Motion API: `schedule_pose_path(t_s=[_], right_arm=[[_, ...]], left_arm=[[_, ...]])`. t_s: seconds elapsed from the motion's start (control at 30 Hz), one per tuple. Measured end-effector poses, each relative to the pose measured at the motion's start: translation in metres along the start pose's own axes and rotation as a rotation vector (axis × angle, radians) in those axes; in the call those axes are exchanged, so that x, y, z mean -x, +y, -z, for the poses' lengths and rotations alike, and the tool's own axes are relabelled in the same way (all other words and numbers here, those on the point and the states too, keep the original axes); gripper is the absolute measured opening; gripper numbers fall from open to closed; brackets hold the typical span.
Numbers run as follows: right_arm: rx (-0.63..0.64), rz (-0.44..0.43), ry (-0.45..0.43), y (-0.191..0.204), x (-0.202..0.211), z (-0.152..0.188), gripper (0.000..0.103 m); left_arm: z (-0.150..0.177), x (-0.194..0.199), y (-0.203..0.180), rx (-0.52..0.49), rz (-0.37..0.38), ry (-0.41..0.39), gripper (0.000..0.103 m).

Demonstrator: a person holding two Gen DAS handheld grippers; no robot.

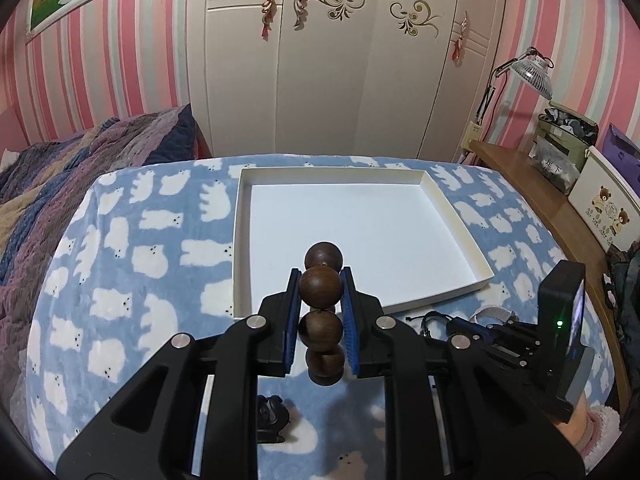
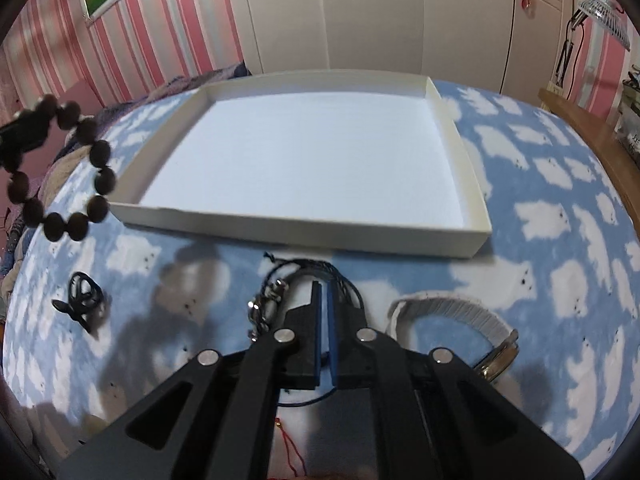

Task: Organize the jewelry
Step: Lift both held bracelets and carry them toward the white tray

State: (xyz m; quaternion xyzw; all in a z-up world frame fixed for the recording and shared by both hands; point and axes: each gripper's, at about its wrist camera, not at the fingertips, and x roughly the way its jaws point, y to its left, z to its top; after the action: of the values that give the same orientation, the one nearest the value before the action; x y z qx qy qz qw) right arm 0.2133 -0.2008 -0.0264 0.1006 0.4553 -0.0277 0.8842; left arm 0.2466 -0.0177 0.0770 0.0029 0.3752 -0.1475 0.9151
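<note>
My left gripper point(image 1: 322, 286) is shut on a brown wooden bead bracelet point(image 1: 322, 318) and holds it above the blanket, just in front of the white tray point(image 1: 456, 224). The bracelet also hangs at the left of the right wrist view point(image 2: 98, 154), beside the tray point(image 2: 472, 200). My right gripper point(image 2: 323, 292) is low over a black braided cord bracelet point(image 2: 304, 270) with metal beads point(image 2: 266, 306); its jaws stand nearly closed, with the cord passing at the tips. A watch with a grey mesh band point(image 2: 452, 312) lies to its right.
A black hair clip point(image 2: 82, 300) lies on the blue bear-print blanket at left; it also shows in the left wrist view point(image 1: 272, 416). A red thread point(image 2: 290, 446) lies under the right gripper. A wooden desk point(image 1: 532, 184) with boxes stands to the right, a bed to the left.
</note>
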Motion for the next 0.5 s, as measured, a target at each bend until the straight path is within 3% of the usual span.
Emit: schedule_pose_path(t_s=[0.07, 0.1, 0.13, 0.17, 0.5], right_arm=[[-0.004, 0.005, 0.002, -0.003, -0.001, 0.002, 0.004], [-0.004, 0.003, 0.001, -0.003, 0.0, 0.003, 0.016], [-0.001, 0.008, -0.006, -0.003, 0.0, 0.003, 0.038], [0.002, 0.007, -0.017, -0.003, 0.001, 0.003, 0.044], [0.064, 0.053, 0.004, 0.007, -0.009, 0.001, 0.043]], left_arm=[[0.001, 0.0, 0.001, 0.002, -0.002, 0.001, 0.018], [0.001, 0.0, 0.002, 0.003, -0.002, 0.002, 0.018], [0.002, 0.0, 0.002, 0.004, -0.003, 0.002, 0.018], [0.002, 0.0, 0.002, 0.005, -0.003, 0.002, 0.018], [0.004, -0.002, 0.002, 0.004, -0.004, 0.009, 0.018]])
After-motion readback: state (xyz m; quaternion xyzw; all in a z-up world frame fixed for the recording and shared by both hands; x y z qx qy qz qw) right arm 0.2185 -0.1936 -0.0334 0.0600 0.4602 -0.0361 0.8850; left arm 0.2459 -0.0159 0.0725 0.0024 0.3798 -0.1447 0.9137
